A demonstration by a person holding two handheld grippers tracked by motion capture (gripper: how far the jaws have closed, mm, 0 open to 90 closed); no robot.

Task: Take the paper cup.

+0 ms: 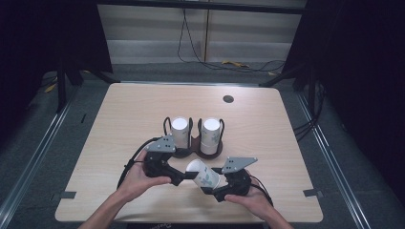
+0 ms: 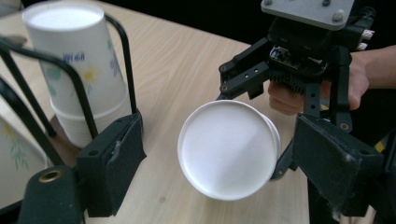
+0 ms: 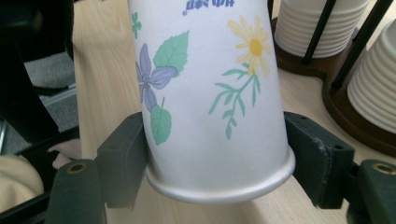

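Black jaws of the right gripper (image 3: 217, 163) press both sides of a flowered paper cup (image 3: 210, 93) near its rim, holding it tilted above the wooden table (image 1: 267, 129). The cup's white base points at the left gripper (image 2: 219, 168), whose jaws stand apart on either side of that base, off it. Just beyond, a dark wire rack (image 1: 193, 143) holds two stacks of upturned cups (image 1: 210, 131).
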